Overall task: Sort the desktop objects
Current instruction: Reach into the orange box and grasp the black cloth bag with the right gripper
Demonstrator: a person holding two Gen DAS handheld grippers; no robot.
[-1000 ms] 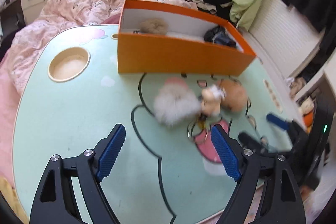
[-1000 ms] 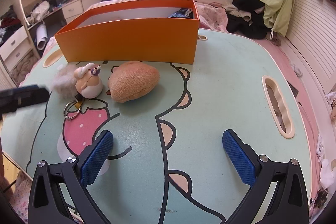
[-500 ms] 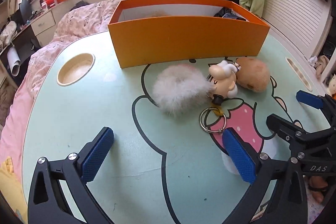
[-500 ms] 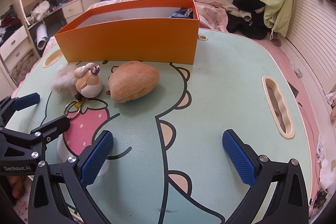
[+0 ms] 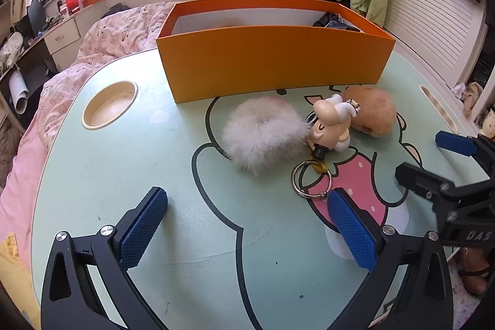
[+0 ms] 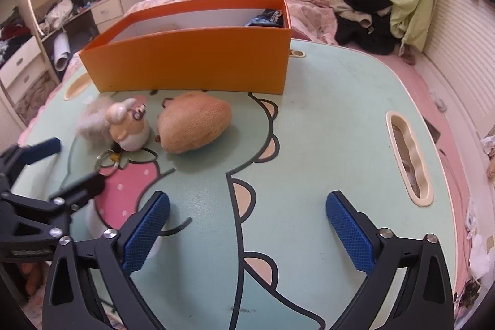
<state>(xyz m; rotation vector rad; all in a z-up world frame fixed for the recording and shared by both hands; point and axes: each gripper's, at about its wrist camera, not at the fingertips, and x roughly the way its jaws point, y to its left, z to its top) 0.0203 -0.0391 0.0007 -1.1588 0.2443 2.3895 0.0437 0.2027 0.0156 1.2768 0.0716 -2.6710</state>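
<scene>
Left claw (image 5: 247, 225): released, blue pads spread wide with nothing between them. A second earlier it stood narrower; it had since opened fully and swung to face the loose items squarely. Judged: readied for a pick-up, none yet begun.

Right claw (image 6: 247, 225): released and empty, its jaws closing slightly over bare surface (image 6: 324, 113), nothing between the pads. Its view matched that of a second before, save that the left claw had come in at its left edge.

Loose items on the surface, three, all just in front of the box and none yet sorted:
- One white fluffy pompom (image 5: 263, 135), nearest the left claw, touching the figure beside it.
- One small cartoon figure keychain (image 5: 332, 126), cream-coloured, with one metal split ring (image 5: 311, 180) lying toward the left claw.
- One tan plush toy (image 6: 193, 126), beside the figure, nearest the right claw.

Container, one: orange box (image 5: 272, 61), open-topped, white inside, standing at the far side of the surface. Contents partly hidden by the near wall: one dark packet (image 6: 267, 17) at the right end and one tan fuzzy item (image 5: 227, 23), barely visible, toward the left.

Surface fittings: one round cup recess (image 5: 109, 105) at left; one long slot (image 6: 408, 156) at right.

Judged remaining: three items to box.
</scene>
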